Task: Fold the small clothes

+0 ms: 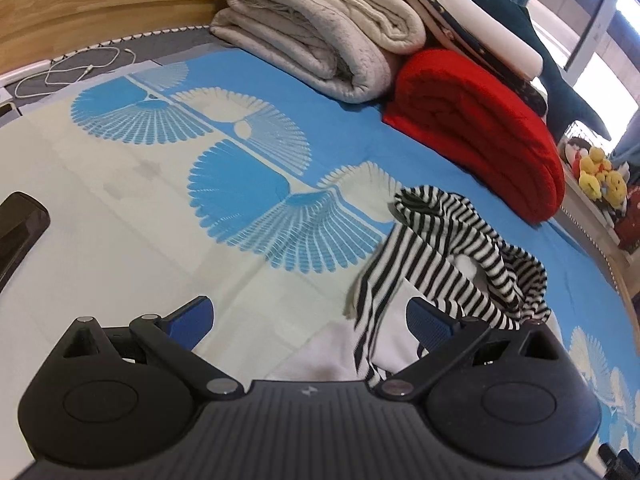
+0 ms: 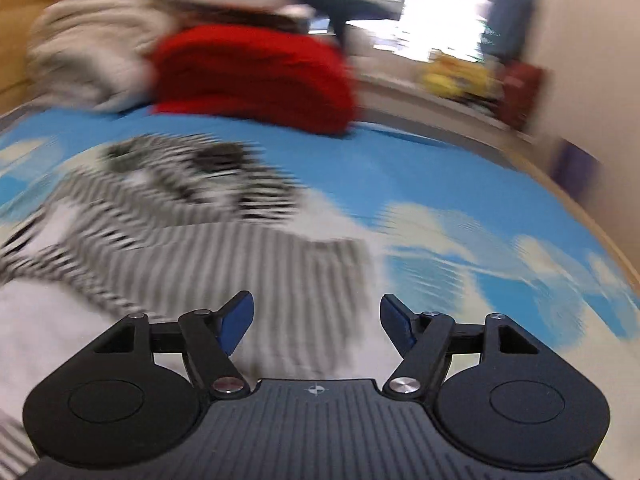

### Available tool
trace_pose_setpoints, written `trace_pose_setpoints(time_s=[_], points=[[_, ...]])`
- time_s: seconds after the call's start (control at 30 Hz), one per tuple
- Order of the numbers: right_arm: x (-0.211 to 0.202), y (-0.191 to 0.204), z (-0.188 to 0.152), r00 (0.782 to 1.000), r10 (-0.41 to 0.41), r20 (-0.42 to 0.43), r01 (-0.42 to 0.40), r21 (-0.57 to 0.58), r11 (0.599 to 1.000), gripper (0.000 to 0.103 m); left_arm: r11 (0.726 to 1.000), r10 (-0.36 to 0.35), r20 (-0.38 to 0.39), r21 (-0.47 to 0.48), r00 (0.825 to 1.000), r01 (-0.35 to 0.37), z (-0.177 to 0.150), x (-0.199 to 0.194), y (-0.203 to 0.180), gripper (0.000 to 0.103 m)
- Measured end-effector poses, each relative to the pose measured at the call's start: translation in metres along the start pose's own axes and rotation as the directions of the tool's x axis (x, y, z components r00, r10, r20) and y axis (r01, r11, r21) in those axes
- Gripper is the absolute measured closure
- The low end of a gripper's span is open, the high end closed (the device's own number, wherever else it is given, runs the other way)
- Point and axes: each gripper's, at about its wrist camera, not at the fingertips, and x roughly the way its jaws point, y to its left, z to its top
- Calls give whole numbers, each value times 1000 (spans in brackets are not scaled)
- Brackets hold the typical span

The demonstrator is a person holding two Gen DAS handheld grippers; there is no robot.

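A small black-and-white striped garment point(image 1: 448, 248) with a white body lies crumpled on the blue and cream fan-patterned bedsheet point(image 1: 120, 208). In the left wrist view my left gripper point(image 1: 312, 316) stands open just above it. A striped sleeve runs down between the blue pads, close to the right fingertip point(image 1: 428, 320), and neither pad presses on it. The right wrist view is blurred. There my right gripper point(image 2: 318, 320) is open with nothing between its fingers, over the right edge of the same striped garment point(image 2: 192, 248).
Folded grey-white blankets point(image 1: 320, 40) and a rolled red blanket point(image 1: 480, 128) are stacked at the head of the bed by the wooden headboard point(image 1: 100, 0). A white cable point(image 1: 80, 68) lies far left. Plush toys point(image 1: 600, 176) sit past the bed's right edge. A dark object point(image 1: 20, 224) is at the left.
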Motion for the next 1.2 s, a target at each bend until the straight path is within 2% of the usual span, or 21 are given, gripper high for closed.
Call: trace_pose_setpoints(time_s=[0.03,0.13,0.3,0.4,0.43,0.47,0.5,0.6,0.63,0.7,0.77,0.8,0.83,0.9,0.97,1.03,1.07,1.1,1.13,1.17,1.2], points=[[13,-19,-1,999,-23,-26,25,75,997,35,1000,2,-1,9,1000,-2,-3,1,-3,0],[50,-54,-1,995,-28,-91,49,245,968,41,1000,13,-9,26,1000,-13,-9,6,-10,0],[118,-53,21,990,20,-138,18,267,964,43,998,37,-21,45,999,-36,-10,20,-17,0],[161,-41,31,975,60,-216,0,268,963,43,999,38,-41,21,998,-37,-8,31,-18,0],[173,-38,30,969,69,-237,-2,271,963,51,999,38,-49,13,998,-37,-8,34,-18,0],[183,-35,28,965,67,-255,3,265,964,65,999,38,-56,9,998,-38,-8,37,-18,0],[189,-34,27,962,63,-266,5,249,968,96,999,41,-62,10,997,-40,-8,40,-18,0],[182,-42,29,974,16,-227,42,249,968,98,998,52,-65,32,997,-50,-10,43,-20,0],[179,-50,29,977,-20,-212,80,278,957,103,998,57,-62,42,996,-55,-10,43,-20,0],[181,-57,23,981,3,-192,55,297,953,103,997,61,-58,54,996,-58,-11,44,-21,0],[180,-56,17,975,15,-222,47,272,961,98,996,57,-60,65,997,-54,-13,44,-23,0],[175,-56,16,976,0,-216,60,271,961,90,996,58,-60,72,997,-54,-14,44,-24,0],[167,-56,16,980,-13,-200,71,285,956,73,995,60,-57,79,997,-55,-15,44,-25,0],[142,-56,16,985,15,-169,39,312,949,52,994,59,-51,91,997,-55,-16,42,-28,0],[116,-49,14,984,85,-156,-39,274,961,53,994,55,-47,100,997,-50,-17,40,-29,0],[91,-35,6,971,154,-185,-120,185,975,51,993,52,-48,105,998,-47,-17,40,-31,0],[84,-27,0,964,163,-212,-138,131,982,51,993,50,-48,106,998,-45,-17,40,-31,0],[79,-18,-8,957,147,-250,-135,68,989,52,993,48,-50,109,998,-43,-18,39,-32,0],[80,-10,-21,950,90,-300,-96,-5,995,52,992,49,-52,115,997,-42,-18,39,-32,0],[83,-10,-31,946,44,-321,-57,-31,998,51,991,53,-52,123,997,-47,-19,39,-33,0],[84,-17,-38,951,44,-307,-45,4,999,38,989,59,-48,136,997,-52,-20,38,-33,0]])
